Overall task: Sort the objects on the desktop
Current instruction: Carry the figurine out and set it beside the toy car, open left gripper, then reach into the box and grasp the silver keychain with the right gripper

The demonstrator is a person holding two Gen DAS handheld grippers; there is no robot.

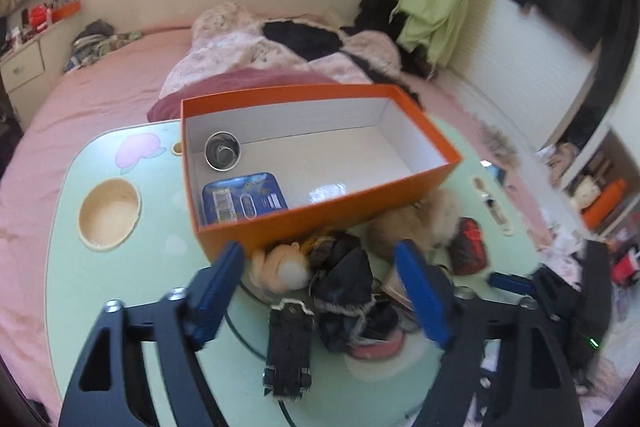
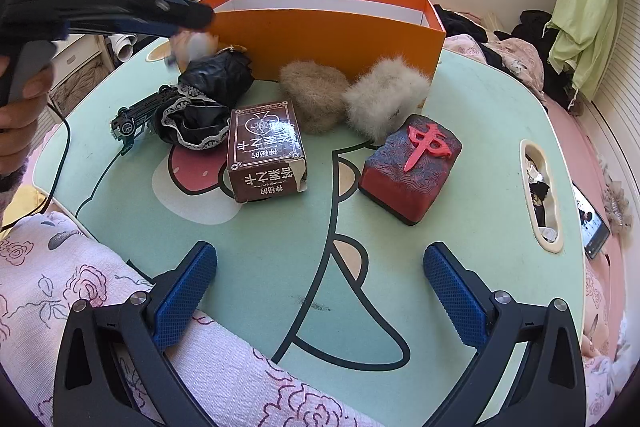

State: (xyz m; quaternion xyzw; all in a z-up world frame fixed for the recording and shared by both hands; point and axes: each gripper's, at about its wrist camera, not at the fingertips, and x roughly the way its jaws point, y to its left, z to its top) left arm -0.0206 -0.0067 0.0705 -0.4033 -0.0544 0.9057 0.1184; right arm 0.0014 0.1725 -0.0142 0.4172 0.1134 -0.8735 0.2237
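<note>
Mint-green counter [image 2: 460,187] sits on bed, crowded near its front.
Orange box [image 1: 320,215] at far side holds steel cup [image 1: 222,156] and blue tin [image 1: 244,201]; most of its floor bare.
Still on counter in front of box: card box [image 2: 266,151], red mahjong block [image 2: 412,167], two fur pieces, black lace cloth [image 1: 344,291], plush toy [image 1: 282,265], toy car [image 1: 289,347].
Left gripper [image 1: 320,291]: jaws wide, nothing held, over cloth and plush.
Right gripper [image 2: 320,291]: jaws wide, empty, over bare counter.
Risk: closing on tangled pile likely drags cloth along, knocking toy car off counter edge; cable under car could snag.
</note>
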